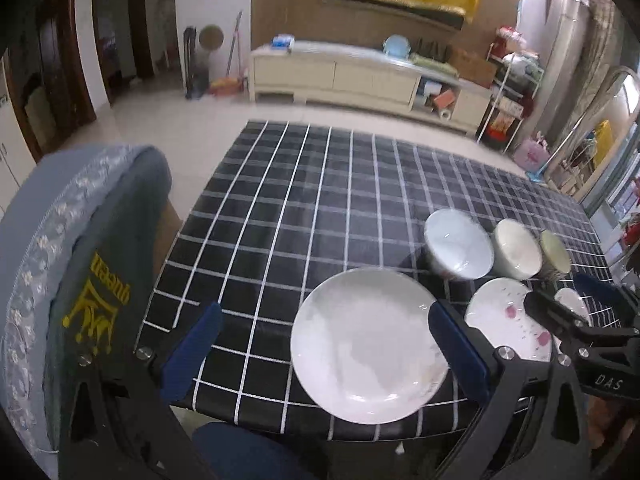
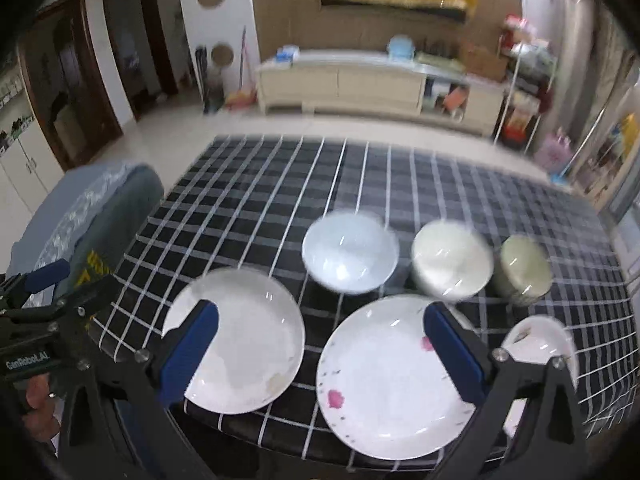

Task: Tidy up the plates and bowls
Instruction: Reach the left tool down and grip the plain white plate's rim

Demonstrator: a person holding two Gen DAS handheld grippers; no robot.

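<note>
On the black checked tablecloth [image 2: 280, 184] three plates line the near edge: a plain white plate [image 2: 236, 340] [image 1: 368, 344], a pink-flowered plate [image 2: 396, 376] [image 1: 504, 320] and a small plate [image 2: 540, 340] [image 1: 572, 300]. Behind them stand a pale blue bowl [image 2: 350, 252] [image 1: 458, 244], a cream bowl [image 2: 452, 264] [image 1: 516, 254] and a small greenish bowl [image 2: 524, 268] [image 1: 556, 252]. My left gripper [image 1: 324, 352] hangs open over the near edge, beside the plain plate. My right gripper [image 2: 324, 352] is open above the gap between the two larger plates. Nothing is held.
A chair back draped in blue-grey cloth [image 1: 80, 260] stands at the table's left side. The far half of the tablecloth [image 1: 340, 168] carries no dishes. A cream sideboard [image 1: 360, 76] lines the back wall, with shelving [image 1: 512, 92] at the right.
</note>
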